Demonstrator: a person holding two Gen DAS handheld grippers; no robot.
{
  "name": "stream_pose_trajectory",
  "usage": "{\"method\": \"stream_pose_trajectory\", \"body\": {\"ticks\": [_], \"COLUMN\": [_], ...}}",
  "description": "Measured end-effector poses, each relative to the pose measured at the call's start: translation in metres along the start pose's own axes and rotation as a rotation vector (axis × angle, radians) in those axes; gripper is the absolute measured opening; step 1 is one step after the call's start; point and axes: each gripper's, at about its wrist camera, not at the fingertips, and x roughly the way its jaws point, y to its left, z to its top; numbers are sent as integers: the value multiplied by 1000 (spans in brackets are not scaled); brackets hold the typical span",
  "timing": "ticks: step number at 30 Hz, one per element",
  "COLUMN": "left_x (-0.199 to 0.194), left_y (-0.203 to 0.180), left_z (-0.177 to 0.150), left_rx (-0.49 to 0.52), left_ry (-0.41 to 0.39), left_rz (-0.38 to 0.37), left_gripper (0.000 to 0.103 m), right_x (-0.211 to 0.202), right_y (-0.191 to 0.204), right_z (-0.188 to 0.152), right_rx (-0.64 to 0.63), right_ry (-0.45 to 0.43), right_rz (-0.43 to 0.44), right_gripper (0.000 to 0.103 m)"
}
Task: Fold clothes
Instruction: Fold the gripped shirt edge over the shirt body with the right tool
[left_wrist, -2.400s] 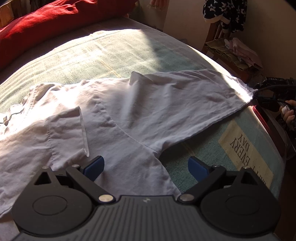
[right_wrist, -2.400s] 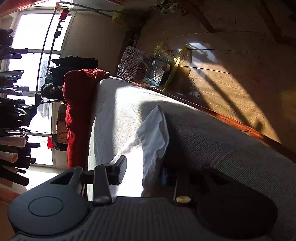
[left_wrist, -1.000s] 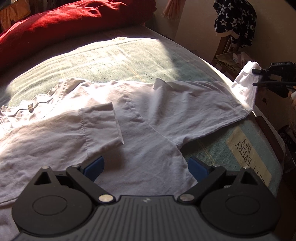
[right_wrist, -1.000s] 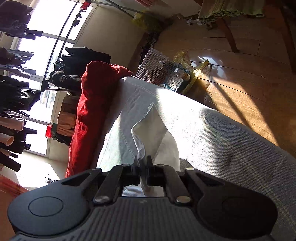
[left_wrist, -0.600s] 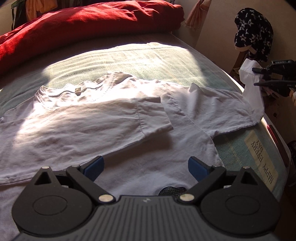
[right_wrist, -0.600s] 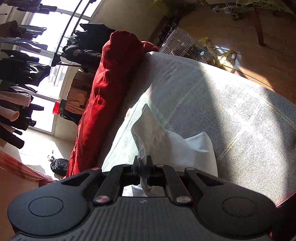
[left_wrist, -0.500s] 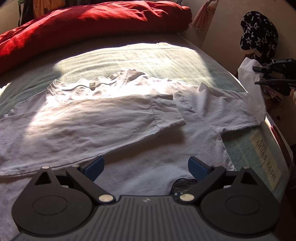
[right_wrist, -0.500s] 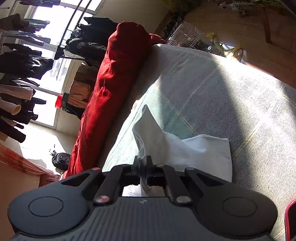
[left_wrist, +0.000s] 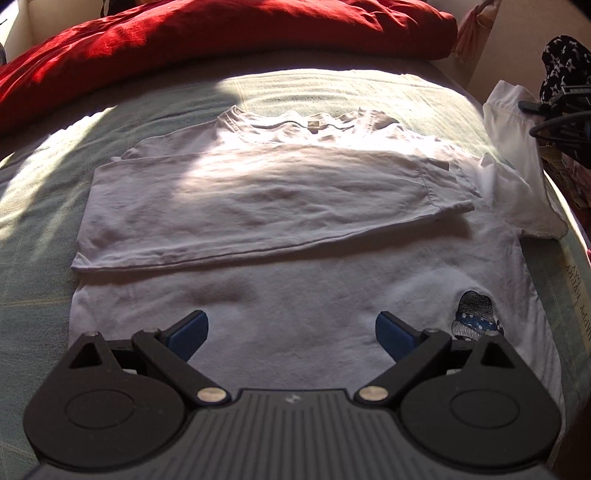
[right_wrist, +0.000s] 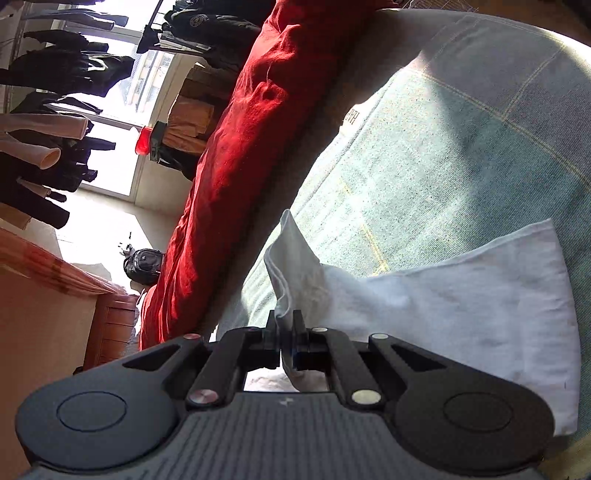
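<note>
fingers (left_wrist: 186, 328) of your left gripper (left_wrist: 291, 330) stand wide apart at the bottom of the left wrist view, empty, over the lower part of the white t-shirt (left_wrist: 295, 295). the shirt lies flat on the green blanket (left_wrist: 44, 177) across the middle of the frame, one side folded over its centre, a small blue print (left_wrist: 474, 315) at lower right. at the right edge of that frame your right gripper (left_wrist: 554, 110) lifts the sleeve (left_wrist: 509, 147) off the bed. in the right wrist view your right gripper (right_wrist: 284, 323) is clamped on the sleeve (right_wrist: 295, 266) at bottom centre, white cloth trailing to the right. beyond the shirt, a red duvet (left_wrist: 221, 33) fills the top of the left wrist view.
</note>
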Motion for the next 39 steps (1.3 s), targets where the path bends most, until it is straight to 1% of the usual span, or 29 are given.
{"method": "stream_pose_trajectory", "body": {"ticks": [2,4,5,9,14,19,21,27,31,39], "left_x": [-2,-4,-5,-6,-8,-7,-7,-6,-5,-6], "left_y": [7,14,18,27,36,43,44,44,45,49], "left_z": [-4,-7,-8,-12,-17,-23,-24,-27,-29,-31], "left_rx": [-10,-33,-43,-65,-85,-111,-119,-128,-130,-149], "left_ry": [1,3,4,8,9,20,22,28,34,33], "left_rz": [12,21,24,30,33,37,37,33,30,27], "left_gripper": [97,97,97,97,97,97,97,97,97,97], "right_x": [13,26,32,58,79,88,92,108,121,136], "right_y": [10,21,26,43,59,79,82,95,121,142], "right_z": [-8,-15,-19,-36,-52,-70,-76,-93,-110,-128], "right_rx": [-23,-66,-78,-113,-129,-189,-192,-213,-361,-421], "right_ry": [20,27,34,57,56,34,29,47,53,74], "right_rz": [-17,-63,-71,-84,-84,-122,-122,-126,-190,-174], "right_gripper": [5,6,6,5,5,6,6,6,5,5]}}
